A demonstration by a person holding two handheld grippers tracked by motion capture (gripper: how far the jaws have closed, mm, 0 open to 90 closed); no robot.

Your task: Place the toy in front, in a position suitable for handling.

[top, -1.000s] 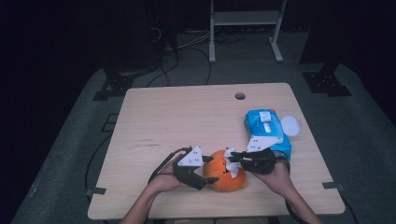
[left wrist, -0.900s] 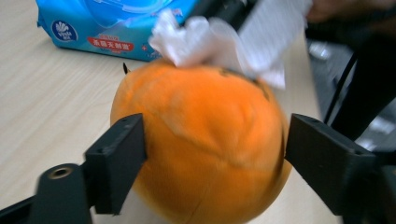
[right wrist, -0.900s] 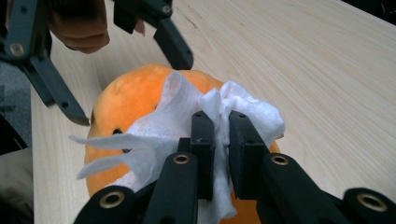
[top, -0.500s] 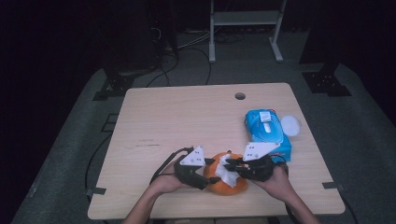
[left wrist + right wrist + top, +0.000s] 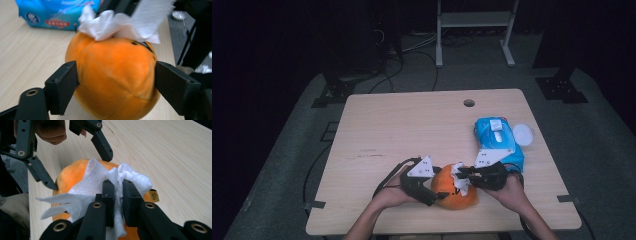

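Wiping an orange plush ball (image 5: 455, 192) at the near edge of the tabletop (image 5: 412, 125). The left hand-held gripper (image 5: 438, 191) straddles the ball; its jaws have just been opening, and in the left gripper view they stand wide, one at each flank of the ball (image 5: 112, 77), touching it at most lightly rather than squeezing. The right hand-held gripper (image 5: 463, 178) has its jaws together, clamped on a crumpled white wipe (image 5: 100, 187) that lies over the top of the ball (image 5: 67, 175). A blue pack of wipes (image 5: 498, 142) lies well apart toward the far right, with a white lid (image 5: 523, 134) just beside it.

The step in hand appears to be rubbing the upper surface with the wipe. To do it well, the left jaws should probably close enough to stop the soft ball rolling, yet not so hard as to dent it. The right gripper should keep a firm pinch near the wipe's bunched middle, press lightly, and draw the loose flaps across the fabric in short strokes away from the left jaws, so the wipe does not snag on them or slip free.
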